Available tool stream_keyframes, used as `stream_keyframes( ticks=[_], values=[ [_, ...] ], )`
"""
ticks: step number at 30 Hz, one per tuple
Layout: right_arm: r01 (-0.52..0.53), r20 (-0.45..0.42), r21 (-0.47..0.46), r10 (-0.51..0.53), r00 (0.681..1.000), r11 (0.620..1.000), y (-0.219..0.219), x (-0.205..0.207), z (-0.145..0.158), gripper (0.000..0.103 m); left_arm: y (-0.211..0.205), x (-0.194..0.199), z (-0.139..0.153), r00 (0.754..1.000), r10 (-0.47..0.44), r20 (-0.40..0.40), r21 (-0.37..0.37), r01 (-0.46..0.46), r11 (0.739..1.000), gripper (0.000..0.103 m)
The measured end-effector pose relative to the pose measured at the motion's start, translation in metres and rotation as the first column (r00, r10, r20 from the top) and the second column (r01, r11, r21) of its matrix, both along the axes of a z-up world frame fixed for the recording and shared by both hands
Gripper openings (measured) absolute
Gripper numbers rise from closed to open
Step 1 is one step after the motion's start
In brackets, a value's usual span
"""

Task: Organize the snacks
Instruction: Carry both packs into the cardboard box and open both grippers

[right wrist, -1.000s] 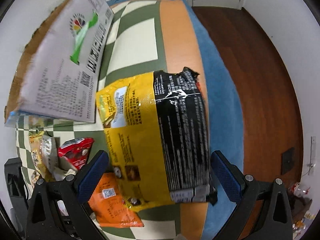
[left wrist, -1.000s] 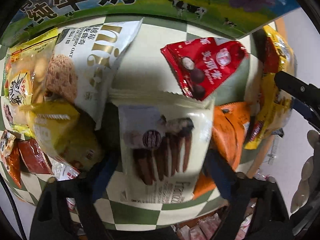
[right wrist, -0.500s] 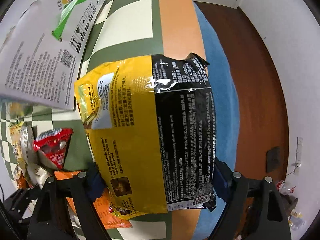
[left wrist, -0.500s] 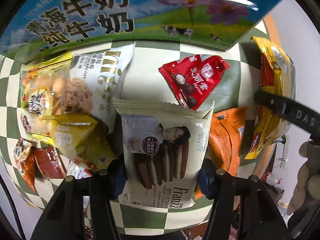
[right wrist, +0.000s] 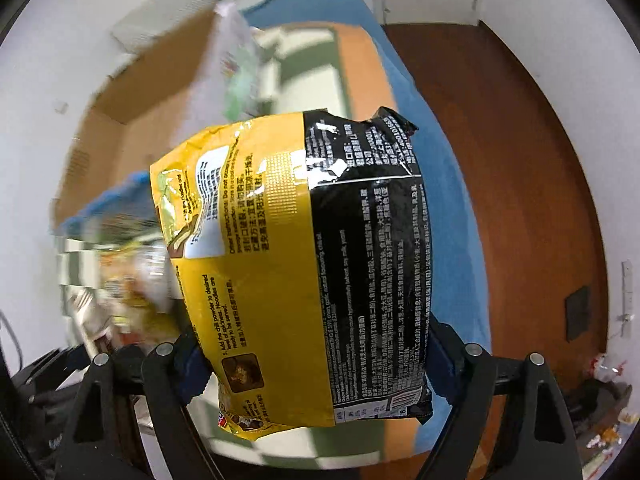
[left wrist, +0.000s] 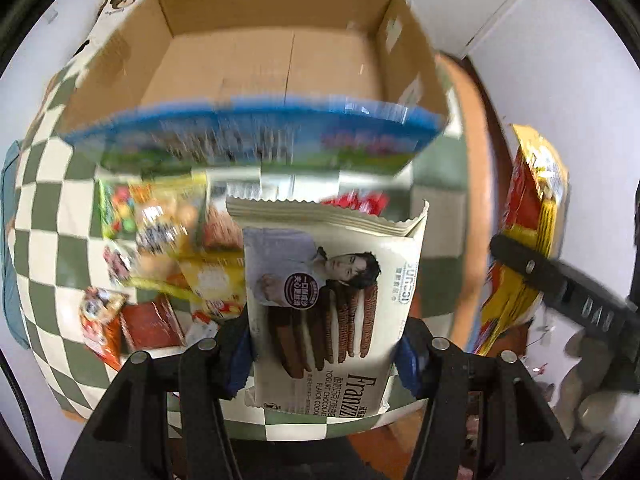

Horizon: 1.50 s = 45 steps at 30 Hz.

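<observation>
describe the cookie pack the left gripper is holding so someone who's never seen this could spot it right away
Start at the open brown cardboard box on the green and white checkered tablecloth. In front of it, above the loose snack packets, the left gripper clamps a cream rectangular cookie packet. Unlike the bright yellow, red and orange packs, it is pale, showing brown sandwich cookies and "Franzzi" lettering.

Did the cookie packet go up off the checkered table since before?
Yes. The cookie packet, held in the left tongs, rose: the cardboard box, seen side-on before, now shows its open inside.
</observation>
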State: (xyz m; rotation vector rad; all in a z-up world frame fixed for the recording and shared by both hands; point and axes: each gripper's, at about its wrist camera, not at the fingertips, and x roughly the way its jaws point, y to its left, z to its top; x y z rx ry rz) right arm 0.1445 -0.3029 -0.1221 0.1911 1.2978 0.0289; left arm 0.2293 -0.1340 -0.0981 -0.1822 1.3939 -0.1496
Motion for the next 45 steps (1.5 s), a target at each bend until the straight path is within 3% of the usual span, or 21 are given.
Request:
stream_keyframes(
  ticks=[5,11,15,20,26,32,34,38,45],
  values=[
    [-0.032,0.079,0.052,0.028,0.996,0.998,0.041,0.003,0.055,0.088,0.009,0.05,0.038,0.996,-0.017,0.088,-0.01,0.017,1.0,0.056],
    [-0.029,0.127,0.072,0.019,0.992,0.997,0.093,0.061,0.096,0.088,0.053,0.141,0.05,0.992,-0.006,0.124,0.012,0.005,1.0,0.056],
    [-0.002,0.08,0.053,-0.002,0.997,0.999,0.13,0.12,0.079,0.088,0.087,0.206,0.03,0.998,0.017,0.067,0.017,-0.018,1.0,0.056],
    [0.034,-0.046,0.052,-0.031,0.998,0.998,0.161,0.194,0.027,0.088,0.101,0.267,-0.021,0.999,0.002,-0.051,-0.006,-0.003,1.0,0.056],
    [0.028,-0.126,-0.035,-0.032,0.991,0.999,0.175,0.235,-0.025,0.088,0.091,0.307,-0.067,0.989,-0.034,-0.144,-0.013,0.032,0.999,0.056],
    [-0.013,-0.18,-0.103,-0.006,0.984,0.995,0.176,0.254,-0.052,0.088,0.079,0.322,-0.103,0.97,-0.083,-0.227,-0.022,0.08,0.997,0.058],
    [-0.032,-0.186,-0.116,0.01,0.982,0.993,0.177,0.259,-0.059,0.096,0.079,0.326,-0.11,0.968,-0.077,-0.239,-0.019,0.075,0.997,0.059],
    [-0.058,-0.183,-0.153,0.029,0.983,0.986,0.172,0.262,-0.067,0.099,0.083,0.324,-0.11,0.974,-0.071,-0.214,-0.014,0.07,0.997,0.088],
    [-0.024,-0.156,-0.122,0.005,0.988,0.992,0.164,0.247,-0.051,0.099,0.094,0.302,-0.095,0.986,-0.051,-0.161,0.017,0.054,0.998,0.088]
  ],
)
